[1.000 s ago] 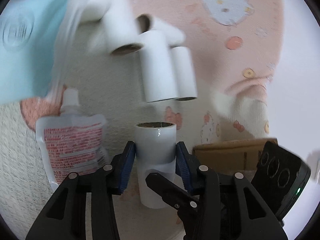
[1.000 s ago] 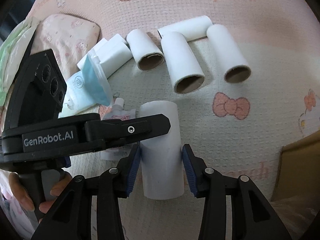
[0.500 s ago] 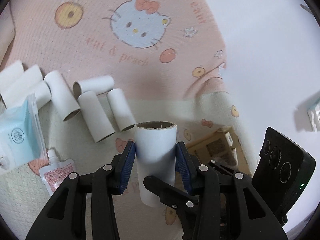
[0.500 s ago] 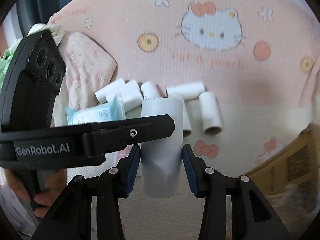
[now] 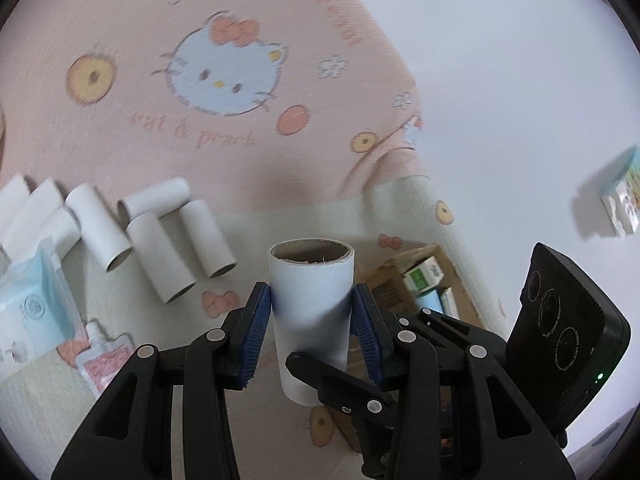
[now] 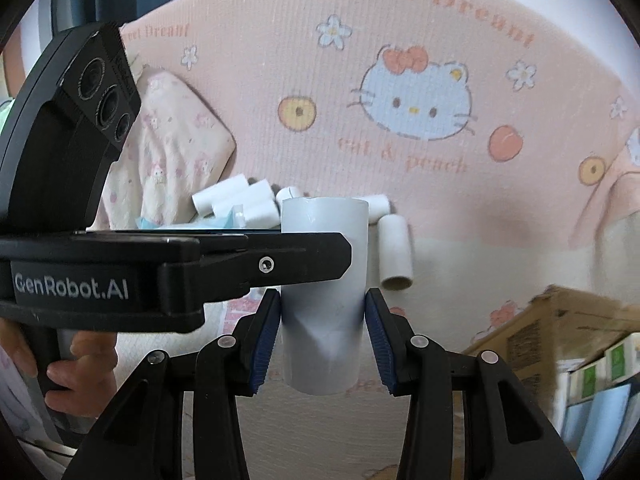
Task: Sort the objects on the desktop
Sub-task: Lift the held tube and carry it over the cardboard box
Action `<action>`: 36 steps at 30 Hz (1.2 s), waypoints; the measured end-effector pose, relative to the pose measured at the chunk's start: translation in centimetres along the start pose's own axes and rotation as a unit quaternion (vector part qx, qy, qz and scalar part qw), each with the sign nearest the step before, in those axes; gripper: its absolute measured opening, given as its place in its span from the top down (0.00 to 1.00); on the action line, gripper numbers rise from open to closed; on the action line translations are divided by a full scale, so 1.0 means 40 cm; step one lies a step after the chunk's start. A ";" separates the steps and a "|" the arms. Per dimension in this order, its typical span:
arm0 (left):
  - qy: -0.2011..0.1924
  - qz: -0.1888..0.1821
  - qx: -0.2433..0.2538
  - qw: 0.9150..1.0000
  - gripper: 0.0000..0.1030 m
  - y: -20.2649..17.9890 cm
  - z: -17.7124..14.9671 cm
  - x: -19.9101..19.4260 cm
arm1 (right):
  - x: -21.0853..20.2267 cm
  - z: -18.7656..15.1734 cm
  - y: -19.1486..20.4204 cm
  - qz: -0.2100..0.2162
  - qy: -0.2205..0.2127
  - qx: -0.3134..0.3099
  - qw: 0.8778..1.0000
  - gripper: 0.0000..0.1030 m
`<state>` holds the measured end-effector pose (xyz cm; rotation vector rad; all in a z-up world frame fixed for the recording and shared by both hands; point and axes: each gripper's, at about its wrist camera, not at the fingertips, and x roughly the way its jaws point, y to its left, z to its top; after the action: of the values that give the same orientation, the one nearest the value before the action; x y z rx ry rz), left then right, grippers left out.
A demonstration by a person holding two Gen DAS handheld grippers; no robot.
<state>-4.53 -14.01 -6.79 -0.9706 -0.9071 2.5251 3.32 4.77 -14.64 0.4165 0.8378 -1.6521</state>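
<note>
Both grippers grip the same white cardboard tube (image 5: 311, 304), held upright above the bed. My left gripper (image 5: 312, 322) is shut on it, and in the right wrist view my right gripper (image 6: 324, 336) is shut on the tube (image 6: 325, 280) too. Several more white tubes (image 5: 160, 240) lie in a row on the blanket at the left; they also show behind the held tube in the right wrist view (image 6: 394, 250). A blue wipes pack (image 5: 30, 312) and a small red-printed pouch (image 5: 104, 360) lie at the far left.
An open cardboard box (image 5: 416, 280) holding small cartons stands on the floor at the right; its side also shows in the right wrist view (image 6: 560, 328). The pink Hello Kitty blanket (image 5: 224, 76) covers the bed. A pale pillow (image 6: 168, 156) lies at the back left.
Both grippers have lifted the tube well up off the blanket and swung right, so the tube row has shrunk and the cardboard box has come into view.
</note>
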 end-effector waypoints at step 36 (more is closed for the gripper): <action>0.104 -0.055 0.169 0.978 0.55 -0.388 0.084 0.204 | -0.214 -0.029 -0.257 -0.041 0.018 0.088 0.995 0.60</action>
<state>-12.15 0.06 1.12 -1.0177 -0.4377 2.3267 -4.44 12.24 -6.60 0.5410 0.7475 -1.8062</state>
